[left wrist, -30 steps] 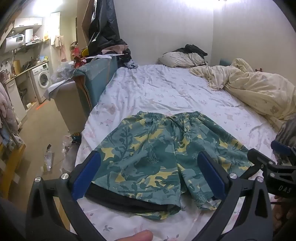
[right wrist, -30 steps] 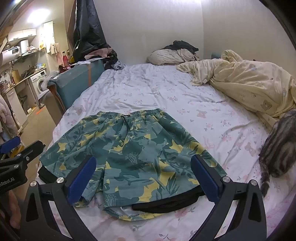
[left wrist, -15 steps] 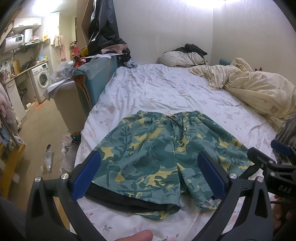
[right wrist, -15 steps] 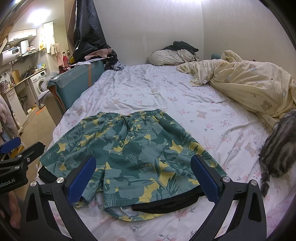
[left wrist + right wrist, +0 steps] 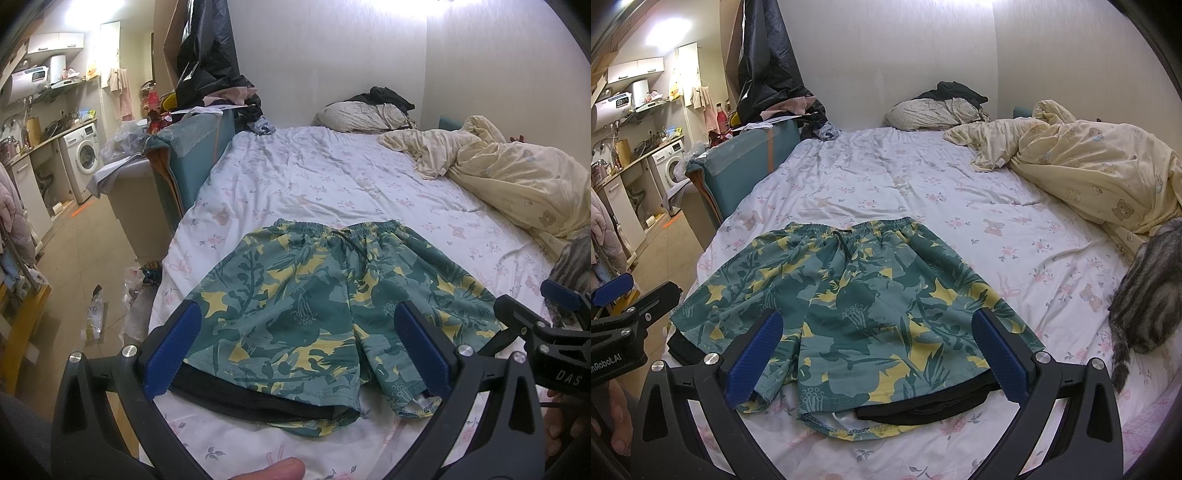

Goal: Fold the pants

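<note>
Nothing's really shifting since a second ago; both tongs are still hovering. Left wrist view: the left tongs are sitting wide apart, gripping nothing, over the shorts, which are lying flat near the bed's front edge. Right wrist view: the right tongs are also gaping apart above the shorts, with a cat lounging by the bed's right edge.

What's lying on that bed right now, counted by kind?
Shorts: 1
Quilt: 1
Pillow: 1
Cat: 1
Dark clothes on the pillow: 1 heap
Total: 5
</note>
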